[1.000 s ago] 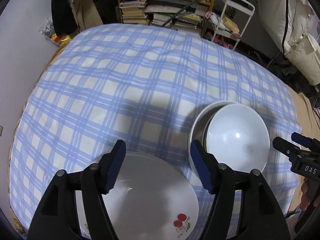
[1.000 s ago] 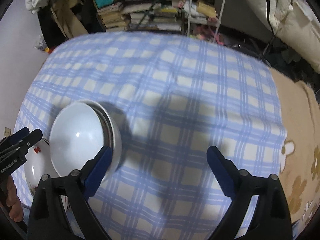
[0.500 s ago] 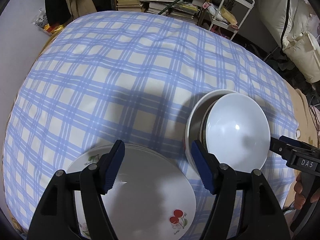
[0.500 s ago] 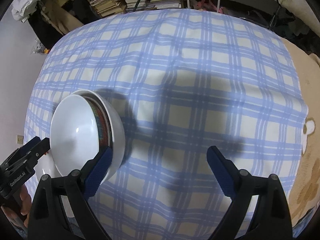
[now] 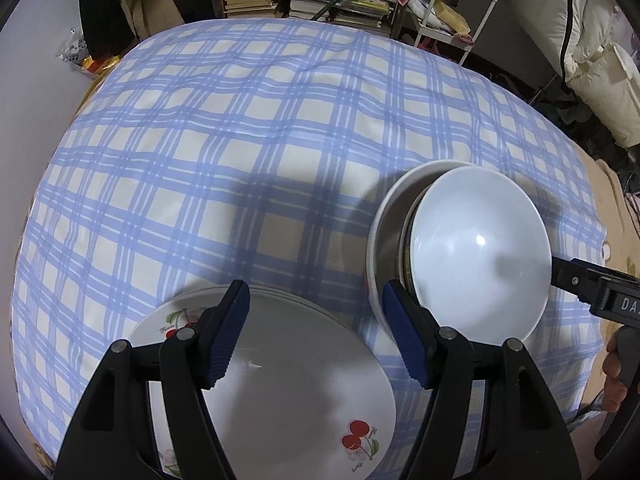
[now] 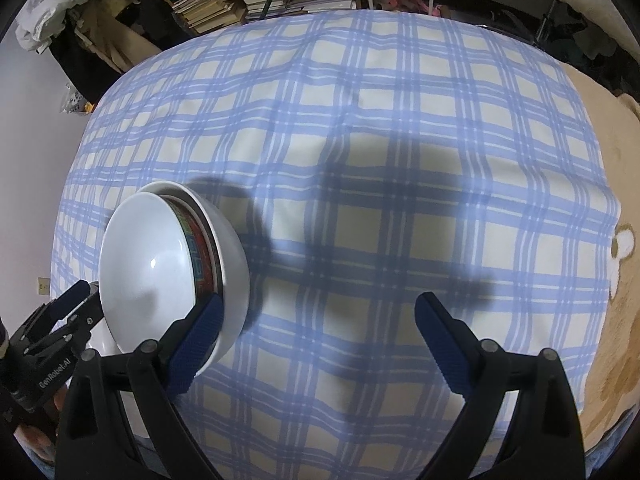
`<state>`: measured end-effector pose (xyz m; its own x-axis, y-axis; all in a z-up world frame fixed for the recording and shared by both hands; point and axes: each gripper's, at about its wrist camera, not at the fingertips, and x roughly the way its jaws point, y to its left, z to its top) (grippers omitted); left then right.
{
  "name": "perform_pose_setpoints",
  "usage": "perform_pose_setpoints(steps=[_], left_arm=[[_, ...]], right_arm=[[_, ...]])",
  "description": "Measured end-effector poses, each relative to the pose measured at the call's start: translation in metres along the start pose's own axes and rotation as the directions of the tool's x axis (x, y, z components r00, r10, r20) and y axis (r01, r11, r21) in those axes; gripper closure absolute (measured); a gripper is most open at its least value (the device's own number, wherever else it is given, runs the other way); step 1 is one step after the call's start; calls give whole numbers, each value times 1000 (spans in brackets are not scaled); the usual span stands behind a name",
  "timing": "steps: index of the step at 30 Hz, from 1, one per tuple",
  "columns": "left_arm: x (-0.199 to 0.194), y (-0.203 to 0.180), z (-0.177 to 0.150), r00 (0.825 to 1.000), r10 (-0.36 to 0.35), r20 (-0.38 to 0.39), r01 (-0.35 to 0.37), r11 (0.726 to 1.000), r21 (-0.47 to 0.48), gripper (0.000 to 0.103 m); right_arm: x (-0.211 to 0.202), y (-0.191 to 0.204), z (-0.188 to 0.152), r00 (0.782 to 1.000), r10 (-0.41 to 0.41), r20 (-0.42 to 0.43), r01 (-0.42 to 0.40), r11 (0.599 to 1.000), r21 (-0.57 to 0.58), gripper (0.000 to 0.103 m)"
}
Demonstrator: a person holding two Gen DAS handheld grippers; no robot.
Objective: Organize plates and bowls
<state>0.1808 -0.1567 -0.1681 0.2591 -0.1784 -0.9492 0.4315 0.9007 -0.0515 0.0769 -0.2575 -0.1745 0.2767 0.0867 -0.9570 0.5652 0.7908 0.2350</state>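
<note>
Both grippers, left and right, wide apart and empty as before, plates and bowls unmoved.

Three round bowls are nested in one stack: a plain white ceramic bowl on top, a bowl with a colourful patterned rim, and a white outer bowl. At least two white cherry-printed plates are stacked.

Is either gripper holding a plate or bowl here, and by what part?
Nothing is held. The left gripper stands open above the cherry plate; the right gripper is open beside the stacked bowls.
</note>
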Motion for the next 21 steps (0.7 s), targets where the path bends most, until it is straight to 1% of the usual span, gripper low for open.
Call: perform_pose_setpoints(steps=[3,7,10,12,15,16,18,19,20,21], left_arm=[[0,-2,1,1000,6,0,-6,1000,16,35],[0,-1,2,1000,-1,-1,1,1000,3,35],[1,0,2,1000,2,2,-2,1000,5,35],[-1,-3,2,1000,18,12,-18,999,27,35],[-5,-11,1,997,60,42,-62,996,57,37],[-6,-12,2,995,81,53,-84,994,65,39],[-8,-14,2,991,116,72,-122,990,78,40],[-8,-13,3,991,111,71,-117,990,76,43],[-7,-10,4,994,88,63,-92,994,64,44],[-6,-6,5,997,60,56,-63,997,48,48]], right_arm=[[0,-1,1,1000,-18,-8,18,1000,6,0],[1,-3,2,999,-38,-19,38,999,15,0],[0,-4,3,999,-50,-11,50,999,16,0],[-1,-4,3,998,-56,-7,56,998,17,0],[0,-2,4,998,-61,-4,61,998,19,0],[3,0,4,998,-63,-13,64,998,16,0],[9,3,6,998,-52,-32,52,999,14,0],[11,3,6,998,-45,-34,45,999,18,0],[11,3,6,998,-43,-34,43,999,18,0],[11,3,5,998,-44,-34,45,999,13,0]])
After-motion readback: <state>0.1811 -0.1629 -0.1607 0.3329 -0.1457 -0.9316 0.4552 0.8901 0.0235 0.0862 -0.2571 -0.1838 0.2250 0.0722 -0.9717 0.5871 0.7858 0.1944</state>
